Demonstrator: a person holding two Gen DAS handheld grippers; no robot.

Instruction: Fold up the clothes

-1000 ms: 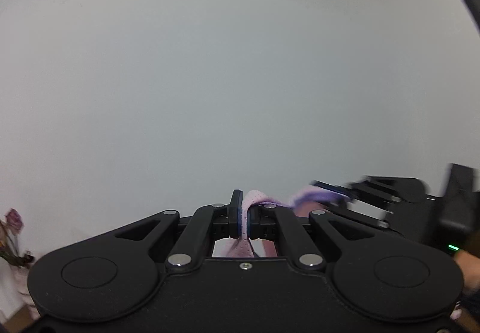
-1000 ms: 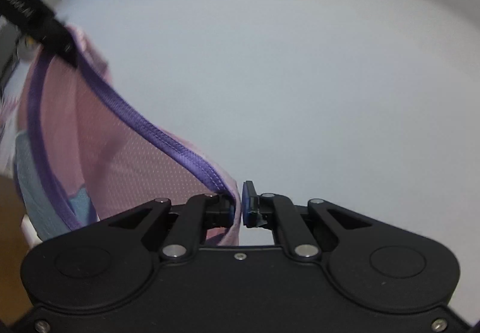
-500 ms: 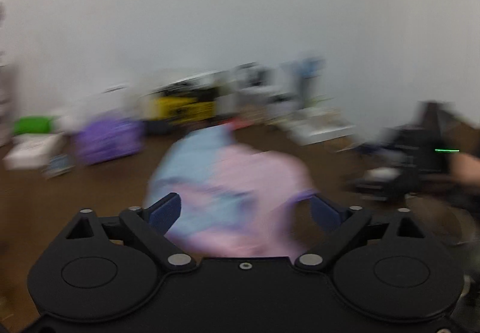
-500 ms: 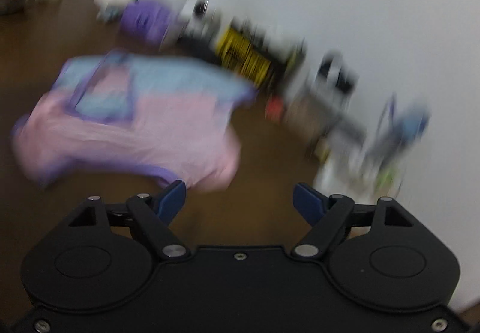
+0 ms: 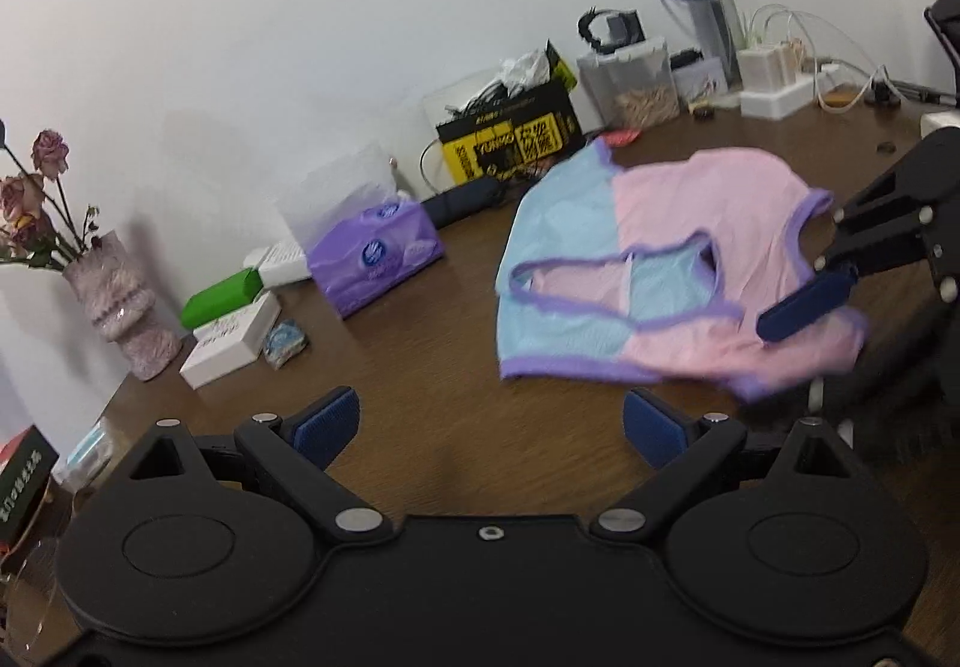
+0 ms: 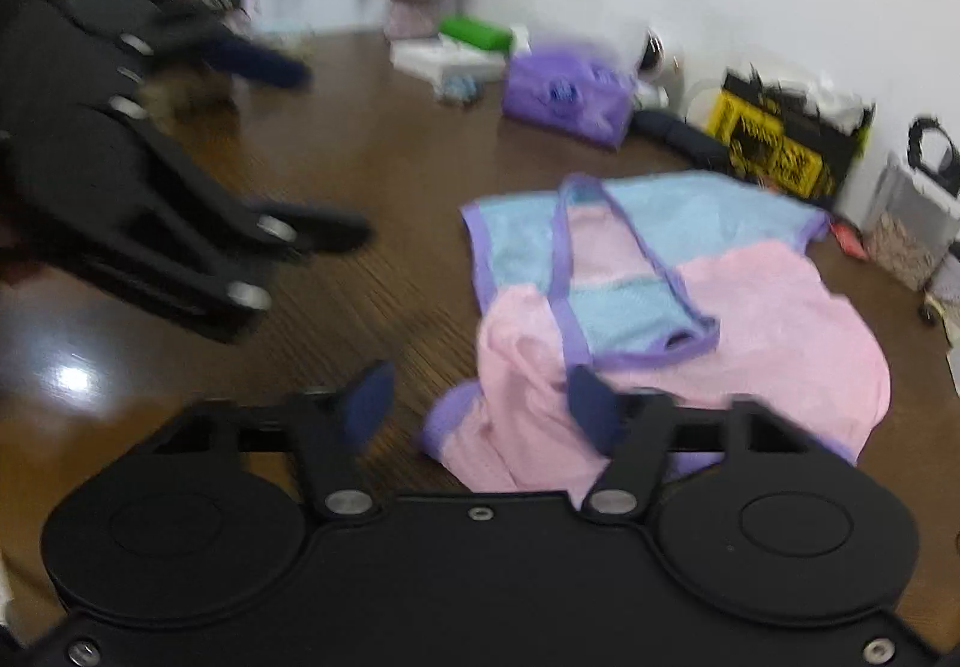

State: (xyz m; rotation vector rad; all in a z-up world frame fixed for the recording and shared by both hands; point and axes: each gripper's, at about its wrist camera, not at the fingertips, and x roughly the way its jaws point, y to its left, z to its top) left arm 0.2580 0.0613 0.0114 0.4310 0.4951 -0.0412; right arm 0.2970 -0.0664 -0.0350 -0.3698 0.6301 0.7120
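One pink-and-blue top (image 5: 672,271) with purple trim, spread loosely on the brown tabletop (image 5: 420,343), centre right of the left wrist view and lower right of centre in the right wrist view (image 6: 660,307); blue half toward the wall, pink half nearer, neck opening facing up, near hem rumpled. Two grippers, both empty: left gripper (image 5: 492,427) at the bottom of its own frame, jaws wide, above bare wood just short of the top's purple hem; right gripper (image 6: 480,403) at the bottom of its frame, jaws wide, one blue pad over wood and the other over the pink hem, contact with the cloth not clear through the blur. Farther back along the white wall: one purple tissue pack (image 5: 375,253) left of centre, one yellow-and-black box (image 5: 510,141) upper centre, one green packet (image 5: 222,295), one pale vase (image 5: 120,313) with dried roses at the left edge, one clear water bottle (image 5: 708,6) upper right.
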